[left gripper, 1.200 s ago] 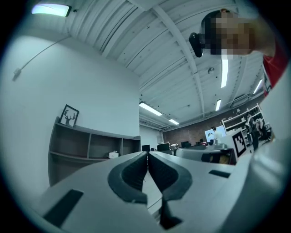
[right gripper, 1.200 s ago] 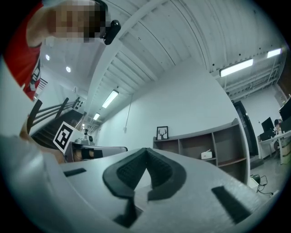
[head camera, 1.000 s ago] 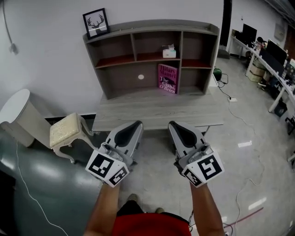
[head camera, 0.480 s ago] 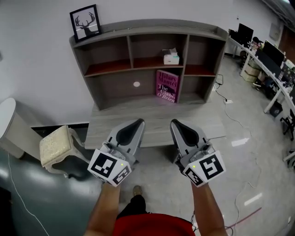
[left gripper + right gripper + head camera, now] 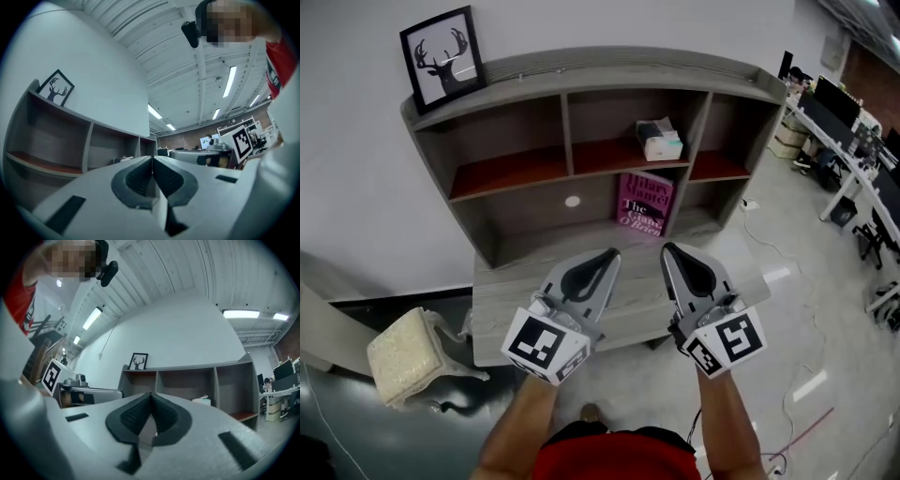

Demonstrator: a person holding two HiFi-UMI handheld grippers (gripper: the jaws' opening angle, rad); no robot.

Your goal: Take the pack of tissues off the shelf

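The pack of tissues (image 5: 659,140) is pale green and white and sits on the upper middle shelf of a grey shelf unit (image 5: 581,77). It shows small in the right gripper view (image 5: 203,401) and barely in the left gripper view (image 5: 123,159). My left gripper (image 5: 607,257) and right gripper (image 5: 673,251) are side by side in front of the desk, well short of the shelf. Both are shut with nothing between the pads. The tips meet in the left gripper view (image 5: 152,158) and in the right gripper view (image 5: 150,394).
A pink book (image 5: 643,203) leans in the lower middle compartment. A framed deer picture (image 5: 442,58) stands on top at the left. The grey desk top (image 5: 516,283) lies under the grippers. A cream stool (image 5: 405,357) stands at left, office desks (image 5: 853,141) at right.
The head view has closed in on the shelf unit, which now looks larger and nearer. Both grippers have moved forward over the desk edge, still shut.
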